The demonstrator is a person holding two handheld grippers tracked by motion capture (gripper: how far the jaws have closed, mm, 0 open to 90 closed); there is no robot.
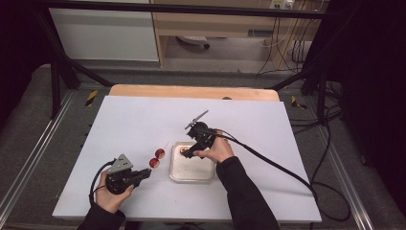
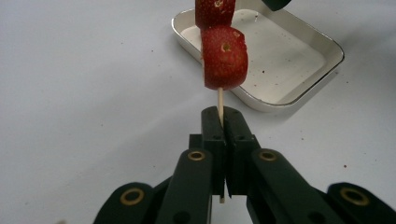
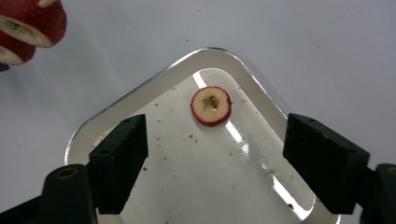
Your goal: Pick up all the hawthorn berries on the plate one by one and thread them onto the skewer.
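Nearest me, my left gripper (image 2: 222,122) clamped on a thin skewer (image 2: 220,100) threaded with two red fruit slices (image 2: 225,57); farther on, my right gripper (image 3: 212,158) spread apart, nothing between its jaws, above the metal tray (image 3: 154,86); one cored slice (image 3: 211,106) lying there.

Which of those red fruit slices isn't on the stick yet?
The slice lying flat in the metal tray; the other two slices are threaded on the stick.
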